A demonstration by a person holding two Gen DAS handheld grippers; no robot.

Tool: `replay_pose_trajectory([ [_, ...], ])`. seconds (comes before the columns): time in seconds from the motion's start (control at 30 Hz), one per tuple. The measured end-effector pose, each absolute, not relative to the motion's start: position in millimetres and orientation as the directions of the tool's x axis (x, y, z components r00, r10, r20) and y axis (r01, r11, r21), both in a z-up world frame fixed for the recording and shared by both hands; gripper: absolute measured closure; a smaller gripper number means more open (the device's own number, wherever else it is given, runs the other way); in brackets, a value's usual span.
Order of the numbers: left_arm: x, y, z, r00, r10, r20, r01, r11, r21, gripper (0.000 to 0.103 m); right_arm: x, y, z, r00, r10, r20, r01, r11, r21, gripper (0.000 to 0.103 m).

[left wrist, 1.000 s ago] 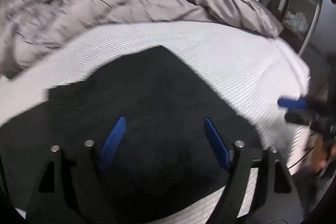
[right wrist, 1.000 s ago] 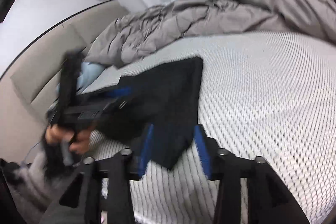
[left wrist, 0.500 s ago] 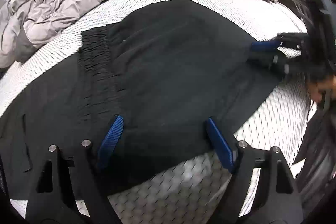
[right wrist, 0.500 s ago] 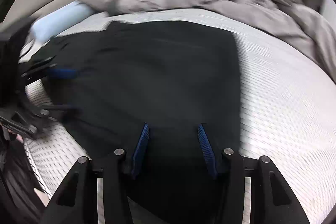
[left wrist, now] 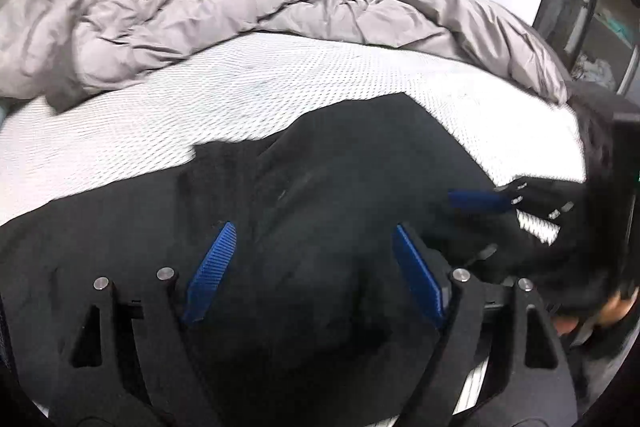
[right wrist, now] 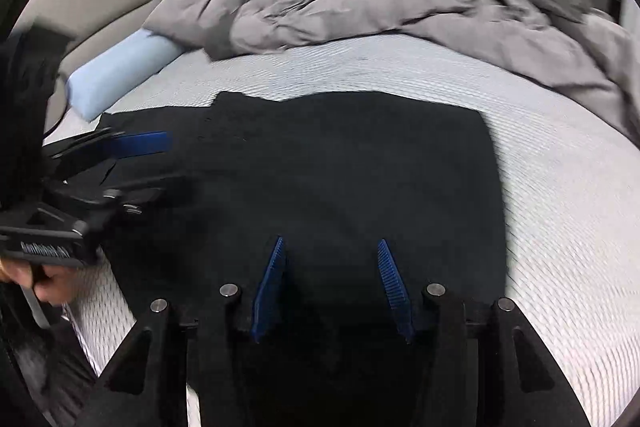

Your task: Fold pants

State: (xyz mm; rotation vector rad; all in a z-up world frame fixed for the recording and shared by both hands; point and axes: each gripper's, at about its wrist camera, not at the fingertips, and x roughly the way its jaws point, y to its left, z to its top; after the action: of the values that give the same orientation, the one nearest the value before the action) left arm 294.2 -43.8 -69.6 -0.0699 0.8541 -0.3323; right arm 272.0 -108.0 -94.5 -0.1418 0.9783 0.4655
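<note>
Right wrist view, black pants (right wrist: 340,167) flat, both jaws parted, empty, lettering unreadable

I count one pair of pants (right wrist: 340,179), two grippers (left wrist: 312,267) (right wrist: 332,287), one duvet (left wrist: 200,7) at twelve o'clock, one bolster (right wrist: 116,75) at ten.

Left gripper (left wrist: 312,271) tilts down, jaws spread wide, blue pads (left wrist: 210,275) well apart w/ nothing pinched btwn them. Right gripper (right wrist: 332,287) also angled down, jaws narrower and opening, pads (right wrist: 270,287) not pressing on anything. Each shows in the other's view: right one comes in from the right edge w/ a hand (left wrist: 596,315) wrapped round its grip, left one comes in from the left edge w/ fingers (right wrist: 40,279) curled on the handle, bit blurred
</note>
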Motion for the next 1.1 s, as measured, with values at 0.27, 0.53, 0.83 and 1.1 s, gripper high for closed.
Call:
replay_pose_trajectory([
  [0.27, 317, -35, -102, 0.555, -0.262, -0.79, 0.266, 0.955, -0.13, 0.03, 307, -138, -114, 0.468, 0.121, -0.876, -0.312, 0.949, -0.035, 0.052],
  [0.53, 313, -19, -66, 0.617, -0.265, -0.741, 0.172, 0.964, -0.202, 0.029, 307, -149, -87, 0.511, 0.252, -0.822, -0.325, 0.942, 0.087, 0.052],
  [0.83, 364, -37, -103, 0.54, -0.317, -0.78, 0.182, 0.948, -0.26, 0.038, 343, -98, -126, 0.423, 0.254, -0.87, -0.368, 0.925, 0.091, 0.052],
  [1.1, 352, -23, -97, 0.546, -0.317, -0.776, 0.186, 0.948, -0.257, 0.048, 344, -135, -116, 0.47, 0.104, -0.877, -0.271, 0.962, -0.031, 0.05],
])
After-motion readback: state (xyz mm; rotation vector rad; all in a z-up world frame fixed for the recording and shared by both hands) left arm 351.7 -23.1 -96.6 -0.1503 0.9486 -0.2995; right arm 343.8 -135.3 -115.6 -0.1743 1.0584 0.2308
